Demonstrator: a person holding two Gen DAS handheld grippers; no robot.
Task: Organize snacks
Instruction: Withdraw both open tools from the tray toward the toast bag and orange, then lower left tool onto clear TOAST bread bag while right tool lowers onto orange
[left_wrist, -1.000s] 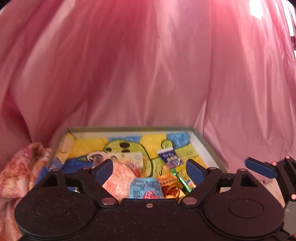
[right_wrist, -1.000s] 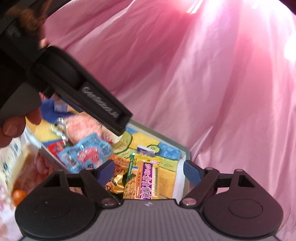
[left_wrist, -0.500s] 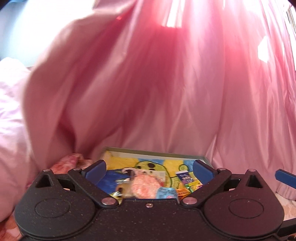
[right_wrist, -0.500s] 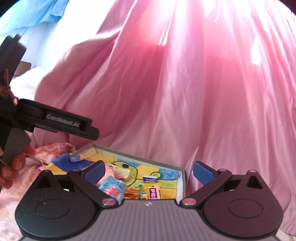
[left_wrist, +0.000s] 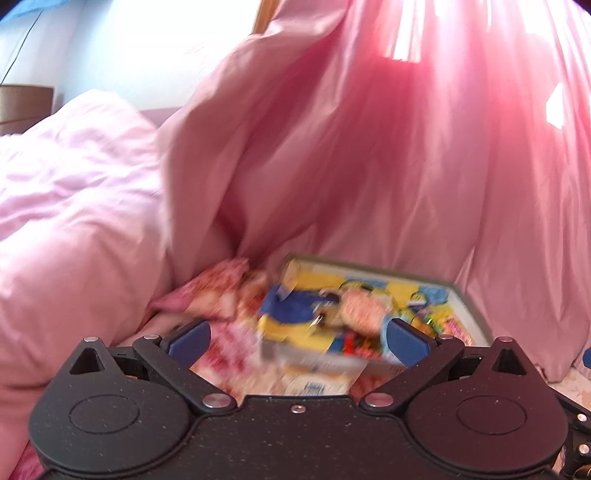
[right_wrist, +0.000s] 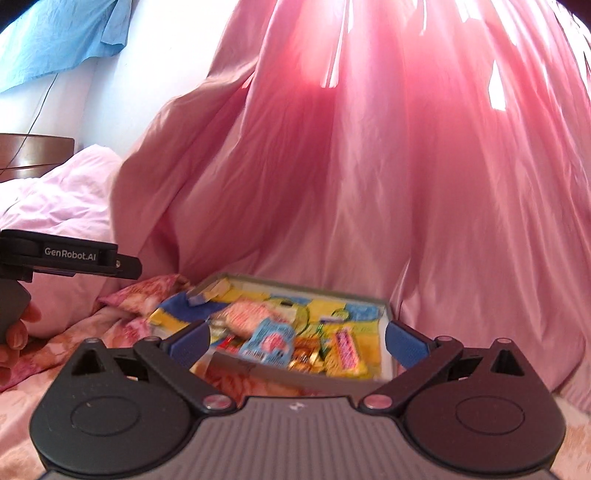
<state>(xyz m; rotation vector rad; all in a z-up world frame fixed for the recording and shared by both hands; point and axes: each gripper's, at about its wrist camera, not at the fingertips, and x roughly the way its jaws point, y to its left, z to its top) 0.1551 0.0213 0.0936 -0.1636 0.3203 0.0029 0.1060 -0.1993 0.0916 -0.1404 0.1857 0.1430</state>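
A shallow box (right_wrist: 306, 369) with a yellow, blue and green cartoon print inside lies on the bed; it also shows, blurred, in the left wrist view (left_wrist: 469, 306). Several snack packets lie in it: a pink round pack (right_wrist: 243, 317), a light blue packet (right_wrist: 269, 341), a yellow bar with a purple label (right_wrist: 345, 350). My left gripper (left_wrist: 297, 338) is open and empty, held back from the box's near left corner. My right gripper (right_wrist: 297, 338) is open and empty, held back from the box's near edge. The left tool's body (right_wrist: 70, 254) shows at the right view's left edge.
A pink curtain (right_wrist: 369, 166) hangs right behind the box. A pale pink duvet (left_wrist: 74, 206) is piled at the left. The bed has a floral pink sheet (right_wrist: 122, 317). A white packet (left_wrist: 317, 384) lies on the sheet before the box.
Both grippers have drawn back and up from over the box; the box now looks smaller and farther. The left gripper has also swung to the left. Both stay open.
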